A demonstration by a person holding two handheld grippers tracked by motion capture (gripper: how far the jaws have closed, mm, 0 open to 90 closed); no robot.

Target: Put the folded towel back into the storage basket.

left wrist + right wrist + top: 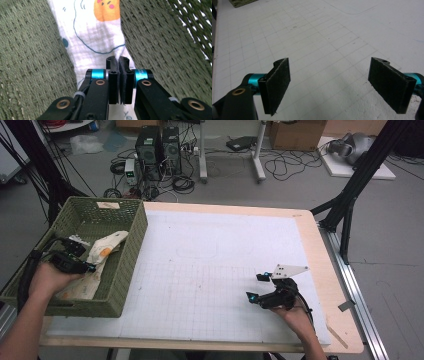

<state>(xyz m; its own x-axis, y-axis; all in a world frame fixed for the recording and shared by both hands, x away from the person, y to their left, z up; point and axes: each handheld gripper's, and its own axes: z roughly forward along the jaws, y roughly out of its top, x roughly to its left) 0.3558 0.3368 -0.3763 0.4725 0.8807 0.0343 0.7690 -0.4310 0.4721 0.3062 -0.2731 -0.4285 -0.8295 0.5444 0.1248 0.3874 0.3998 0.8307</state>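
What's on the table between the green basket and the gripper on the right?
Nothing: in the high view, bare gridded mat lies between the basket and the right gripper.

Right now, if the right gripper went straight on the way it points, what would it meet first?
Probably the white mat: the right gripper, jaws open and empty, points low across it, with the green basket far off to one side.

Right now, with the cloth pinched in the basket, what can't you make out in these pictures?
- Cloth: the left gripper view cuts off its top and bottom; the left gripper covers the pinched fold.
- Cloth's near end, high view: hidden behind the hand.
- Basket floor under the cloth: covered.
- Printed figure on the cloth: cropped, identity unclear.
- Right gripper: its body lies outside its own view.
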